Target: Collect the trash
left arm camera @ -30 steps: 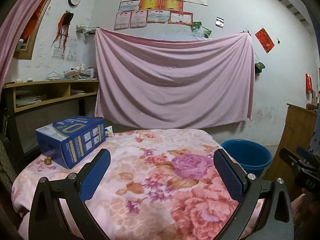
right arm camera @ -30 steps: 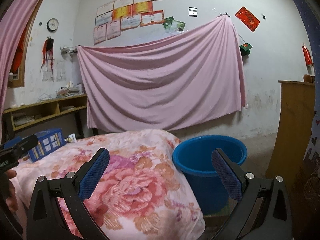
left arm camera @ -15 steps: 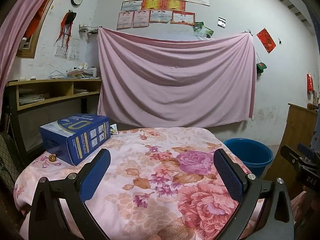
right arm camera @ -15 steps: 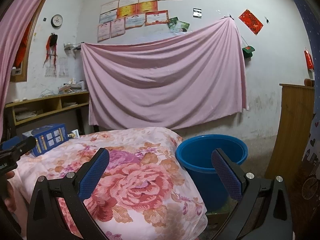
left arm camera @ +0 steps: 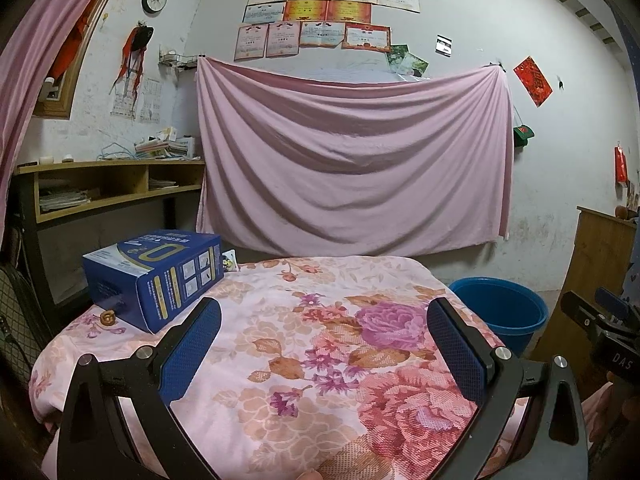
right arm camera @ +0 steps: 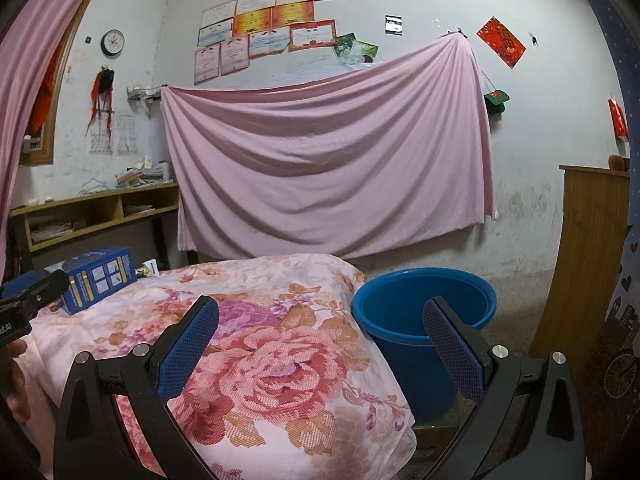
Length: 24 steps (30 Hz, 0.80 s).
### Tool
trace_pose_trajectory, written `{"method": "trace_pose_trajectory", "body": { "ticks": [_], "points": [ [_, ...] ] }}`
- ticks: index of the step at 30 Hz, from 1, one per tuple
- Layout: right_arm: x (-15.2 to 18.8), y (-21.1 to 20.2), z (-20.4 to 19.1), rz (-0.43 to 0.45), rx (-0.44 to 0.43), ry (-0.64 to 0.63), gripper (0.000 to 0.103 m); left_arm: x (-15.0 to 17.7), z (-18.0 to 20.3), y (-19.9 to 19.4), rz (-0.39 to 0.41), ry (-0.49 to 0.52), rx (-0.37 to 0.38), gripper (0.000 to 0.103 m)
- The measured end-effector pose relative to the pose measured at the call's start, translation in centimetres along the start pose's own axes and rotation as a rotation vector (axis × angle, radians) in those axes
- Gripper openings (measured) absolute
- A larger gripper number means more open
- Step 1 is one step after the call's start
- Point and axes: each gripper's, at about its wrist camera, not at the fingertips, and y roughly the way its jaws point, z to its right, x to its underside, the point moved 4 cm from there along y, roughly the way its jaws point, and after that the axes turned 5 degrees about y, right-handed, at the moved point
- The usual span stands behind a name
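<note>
A blue carton box (left arm camera: 160,276) lies on the far left of a table covered with a floral pink cloth (left arm camera: 320,360); it also shows in the right wrist view (right arm camera: 98,278). A small white packet (left arm camera: 230,261) lies behind the box and a small brown round bit (left arm camera: 107,317) lies in front of it. A blue bucket (right arm camera: 424,320) stands on the floor right of the table, also seen in the left wrist view (left arm camera: 500,312). My left gripper (left arm camera: 324,344) is open and empty above the cloth. My right gripper (right arm camera: 320,344) is open and empty over the table's right edge.
A pink sheet (left arm camera: 352,160) hangs on the back wall. A wooden shelf unit (left arm camera: 108,188) with papers stands at the left. A wooden cabinet (right arm camera: 588,260) stands at the right, beyond the bucket. A dark chair (left arm camera: 16,312) is at the far left.
Both grippers have tilted up and pulled back slightly, so the table and box sit lower in view. Both jaws stay open.
</note>
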Motion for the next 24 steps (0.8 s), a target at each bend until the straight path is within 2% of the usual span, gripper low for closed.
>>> {"method": "trace_pose_trajectory", "body": {
  "ticks": [24],
  "points": [
    [-0.03,0.02,-0.02,-0.002,-0.002,0.003,0.103,0.09,-0.05,-0.03,0.0,-0.005,-0.018,0.101]
  ]
}}
